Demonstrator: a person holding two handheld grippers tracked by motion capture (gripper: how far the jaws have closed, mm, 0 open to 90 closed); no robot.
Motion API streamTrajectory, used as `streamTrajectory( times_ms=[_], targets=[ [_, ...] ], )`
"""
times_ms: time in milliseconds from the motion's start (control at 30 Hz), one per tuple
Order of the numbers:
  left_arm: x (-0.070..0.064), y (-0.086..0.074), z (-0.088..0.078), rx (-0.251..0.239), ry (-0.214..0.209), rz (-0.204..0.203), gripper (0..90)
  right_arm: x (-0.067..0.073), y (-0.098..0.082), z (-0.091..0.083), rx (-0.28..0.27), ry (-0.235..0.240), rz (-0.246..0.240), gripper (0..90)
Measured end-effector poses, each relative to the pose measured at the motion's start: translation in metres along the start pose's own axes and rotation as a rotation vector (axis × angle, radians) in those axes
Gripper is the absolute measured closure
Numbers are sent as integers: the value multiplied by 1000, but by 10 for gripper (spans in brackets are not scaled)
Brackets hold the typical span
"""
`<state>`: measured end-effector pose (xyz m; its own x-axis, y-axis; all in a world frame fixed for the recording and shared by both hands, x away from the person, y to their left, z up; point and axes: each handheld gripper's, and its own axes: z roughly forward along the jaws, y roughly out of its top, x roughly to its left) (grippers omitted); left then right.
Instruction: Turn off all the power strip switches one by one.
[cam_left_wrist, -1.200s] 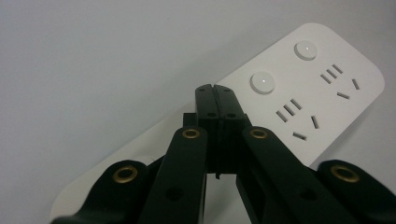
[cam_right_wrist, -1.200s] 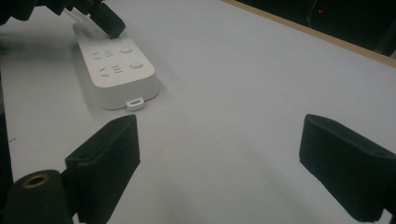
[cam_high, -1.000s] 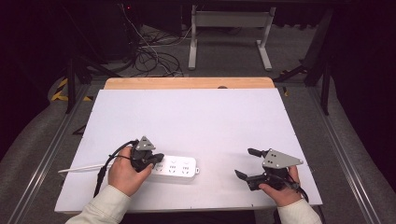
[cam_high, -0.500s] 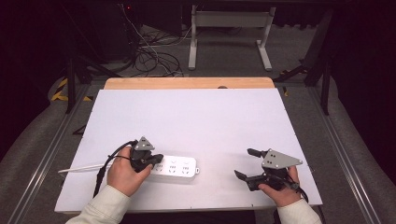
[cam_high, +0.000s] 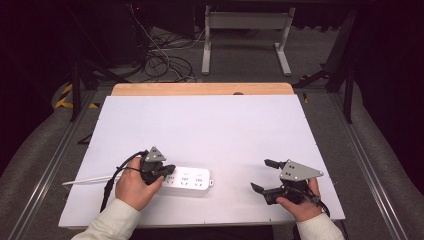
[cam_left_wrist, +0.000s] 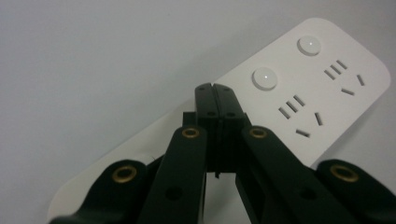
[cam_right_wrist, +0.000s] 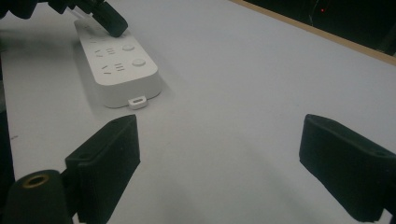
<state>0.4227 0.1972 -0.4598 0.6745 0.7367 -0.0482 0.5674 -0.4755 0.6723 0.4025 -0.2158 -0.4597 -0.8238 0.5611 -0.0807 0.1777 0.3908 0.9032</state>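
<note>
High view: white power strip (cam_high: 187, 178) lies near front-left of white tabletop (cam_high: 210, 125); left claw (cam_high: 167, 170) over its left end, right claw (cam_high: 262, 176) well apart at right, jaws spread. Left gripper view: left claw (cam_left_wrist: 215, 93) pressed together, tips above strip (cam_left_wrist: 322, 84) beside a round button. Right gripper view: right claw (cam_right_wrist: 224, 154) wide open, nothing between; strip (cam_right_wrist: 119, 63) ahead.

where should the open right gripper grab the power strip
Take the free right end of the power strip, across its narrow width from above: it lies flat with long parallel edges, and the shut left gripper sits over its other end. The right gripper is already open beside it.
</note>
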Motion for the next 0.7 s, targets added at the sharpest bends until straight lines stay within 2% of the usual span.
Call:
streamTrajectory(
  times_ms=[100,200,233,267,300,433,533,667,700],
  targets=[
    [-2,0,0,1,8,4,900,0,0,0,-1,1,-2,129],
    [-2,-2,2,-37,39,11,900,0,0,0,0,-1,-4,129],
    [-1,-1,0,-56,35,10,900,0,0,-1,-4,1,-2,129],
    [-1,1,-1,-39,28,2,900,0,0,-1,-4,1,-2,129],
    [-1,3,-5,-92,2,-14,900,-1,0,-2,-6,1,-1,129],
    [-1,8,-13,-129,-26,-14,900,-2,-1,-1,-3,0,3,129],
    [-3,11,-18,-143,-36,-11,900,-2,-1,0,0,2,3,129],
    [-10,14,-14,-142,-71,1,900,-1,-1,-1,-3,1,2,129],
    [-13,15,-12,-137,-75,17,900,-1,0,-1,-3,1,2,129]
  ],
)
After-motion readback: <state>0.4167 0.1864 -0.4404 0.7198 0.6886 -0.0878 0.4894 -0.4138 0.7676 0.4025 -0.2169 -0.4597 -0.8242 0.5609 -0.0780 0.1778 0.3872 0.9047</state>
